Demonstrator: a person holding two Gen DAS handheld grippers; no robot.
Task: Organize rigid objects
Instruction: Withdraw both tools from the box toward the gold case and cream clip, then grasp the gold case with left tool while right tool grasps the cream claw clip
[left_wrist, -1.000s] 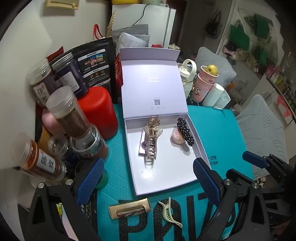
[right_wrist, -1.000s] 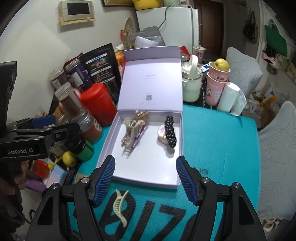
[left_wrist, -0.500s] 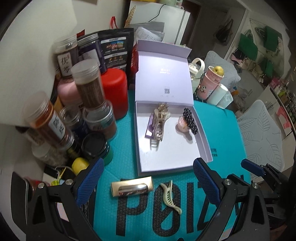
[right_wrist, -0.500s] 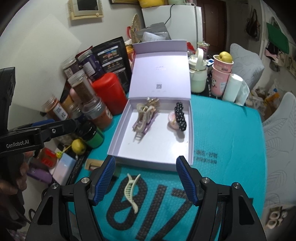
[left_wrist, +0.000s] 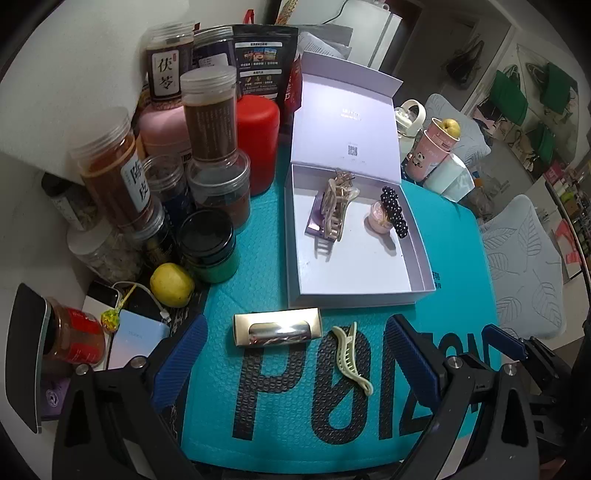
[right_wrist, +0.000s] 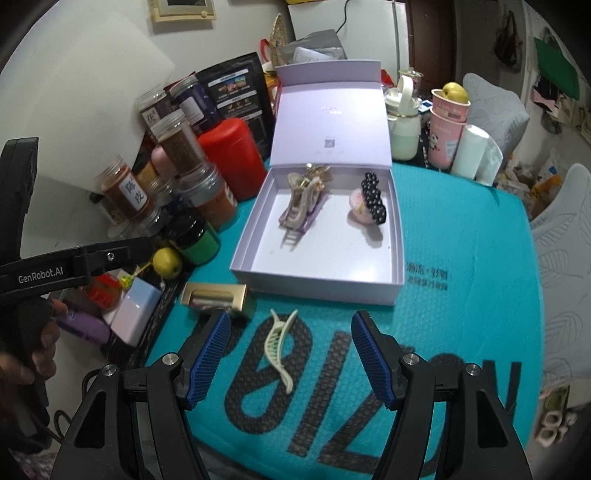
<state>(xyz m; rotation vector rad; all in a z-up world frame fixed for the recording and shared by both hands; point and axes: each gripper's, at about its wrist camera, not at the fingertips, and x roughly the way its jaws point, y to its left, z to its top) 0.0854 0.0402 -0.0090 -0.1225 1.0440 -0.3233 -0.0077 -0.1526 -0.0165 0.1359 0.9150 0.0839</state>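
Observation:
An open lilac box (left_wrist: 291, 240) (right_wrist: 317, 282) stands on the teal mat. It holds a beige claw clip (left_wrist: 332, 210) (right_wrist: 301, 199) lying on a purple clip, and a black beaded clip (left_wrist: 393, 210) (right_wrist: 373, 199) resting on a small pink piece. In front of the box lie a gold rectangular clip (left_wrist: 277, 326) (right_wrist: 216, 297) and a pale green hair clip (left_wrist: 351, 354) (right_wrist: 279, 343). My left gripper (left_wrist: 295, 362) hangs open above these two. My right gripper (right_wrist: 291, 360) is open too, with the green clip between its fingers in view and untouched.
Jars, a red canister (left_wrist: 256, 140), a black-lidded green tin (left_wrist: 208, 245) and a yellow fruit (left_wrist: 171, 284) crowd the mat's left side. Cups (right_wrist: 448, 129) and a white kettle stand behind the box. A hand (right_wrist: 33, 354) holds the left gripper's handle.
Both grippers have drawn back from the box toward the mat's near edge. The gold clip and green clip now lie between the fingers in both views. Both stay open.

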